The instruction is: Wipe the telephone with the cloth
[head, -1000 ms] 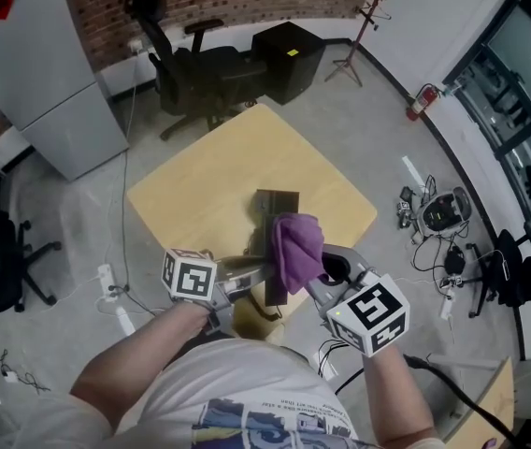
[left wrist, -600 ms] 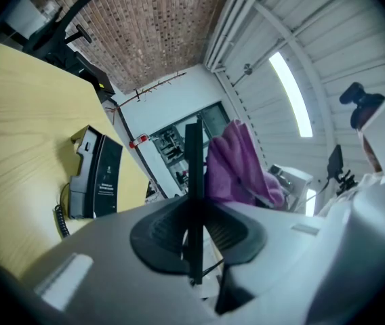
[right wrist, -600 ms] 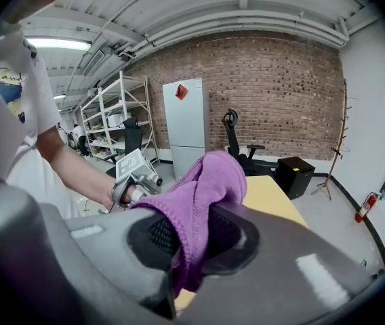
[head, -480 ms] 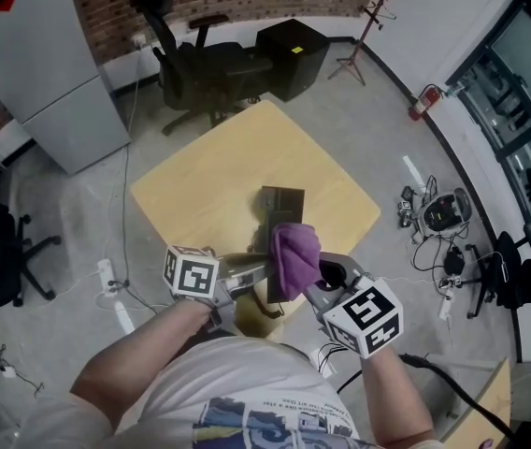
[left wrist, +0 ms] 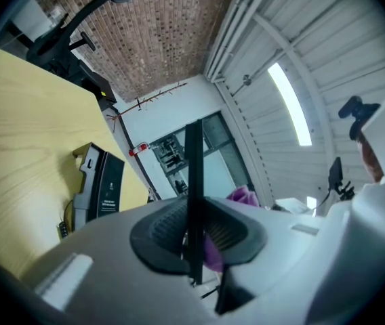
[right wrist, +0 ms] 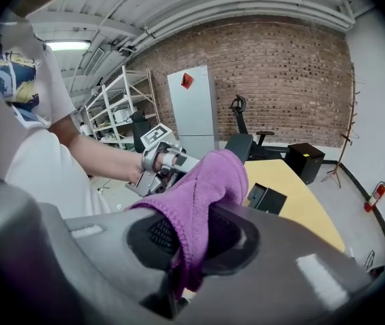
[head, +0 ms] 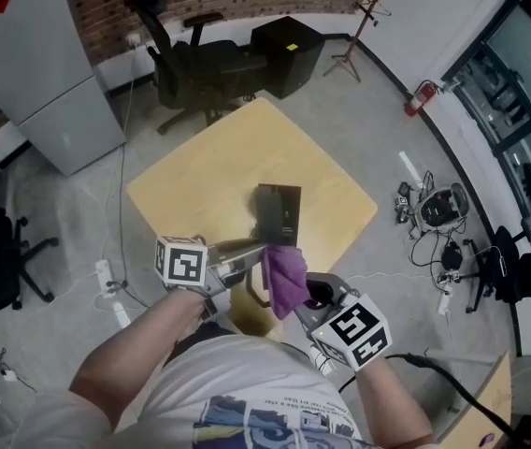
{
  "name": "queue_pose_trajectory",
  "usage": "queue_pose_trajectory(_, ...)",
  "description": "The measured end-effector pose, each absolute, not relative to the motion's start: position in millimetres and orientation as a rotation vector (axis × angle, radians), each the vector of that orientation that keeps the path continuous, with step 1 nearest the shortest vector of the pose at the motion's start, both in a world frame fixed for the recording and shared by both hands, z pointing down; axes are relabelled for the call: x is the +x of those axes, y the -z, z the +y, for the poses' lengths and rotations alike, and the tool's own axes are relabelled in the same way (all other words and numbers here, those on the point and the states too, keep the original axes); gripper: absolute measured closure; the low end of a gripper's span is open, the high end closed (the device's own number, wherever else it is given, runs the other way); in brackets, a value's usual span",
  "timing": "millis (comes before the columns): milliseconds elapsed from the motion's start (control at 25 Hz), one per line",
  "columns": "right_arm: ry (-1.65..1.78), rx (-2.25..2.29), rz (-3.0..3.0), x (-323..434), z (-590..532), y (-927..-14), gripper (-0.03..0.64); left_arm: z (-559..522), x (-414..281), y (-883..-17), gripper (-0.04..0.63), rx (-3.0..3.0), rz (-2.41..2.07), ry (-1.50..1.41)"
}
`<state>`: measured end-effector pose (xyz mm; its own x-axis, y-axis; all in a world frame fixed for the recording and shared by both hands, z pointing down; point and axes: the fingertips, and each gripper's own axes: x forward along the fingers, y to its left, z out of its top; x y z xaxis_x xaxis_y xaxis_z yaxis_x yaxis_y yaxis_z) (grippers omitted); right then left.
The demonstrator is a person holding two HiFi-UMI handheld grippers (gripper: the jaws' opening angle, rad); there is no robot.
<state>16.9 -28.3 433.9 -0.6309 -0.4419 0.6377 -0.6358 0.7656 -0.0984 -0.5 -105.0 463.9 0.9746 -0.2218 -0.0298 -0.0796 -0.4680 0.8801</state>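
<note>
Square wooden table (head: 200, 190), frame centre. Right hand-held gripper (head: 300, 299), lower centre: jaws clamped on purple cloth (head: 284, 274); left hand-held gripper (head: 251, 253), just left of it: jaws narrow, gripping a thin black bar (left wrist: 194, 175) beside the cloth. Black telephone (head: 278, 213): on the table, just above both in the frame.

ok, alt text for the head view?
From above, a person's right gripper holds a purple cloth at the near end of a black telephone on a square wooden table. The left gripper points in from the left beside the cloth. A black office chair and a grey cabinet stand beyond.
</note>
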Motion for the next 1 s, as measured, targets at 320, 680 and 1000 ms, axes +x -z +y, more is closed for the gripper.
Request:
queue_pose_trajectory(320, -0.435, 0.765, -2.343, 23, -15, -439, 0.574, -114, -6, -459, 0.518, 2.061, -0.210, 0.198)
queue_pose_trajectory(680, -0.345, 0.954, -2.385, 54, -69, -400, 0.574, -104, -10, -457, 0.518, 2.064, -0.121, 0.192)
queue_pose_trajectory(1000, -0.313, 0.973, -2.410, 56, -99, -396, 0.574, -82, -5, -450, 0.518, 2.069, -0.001, 0.190)
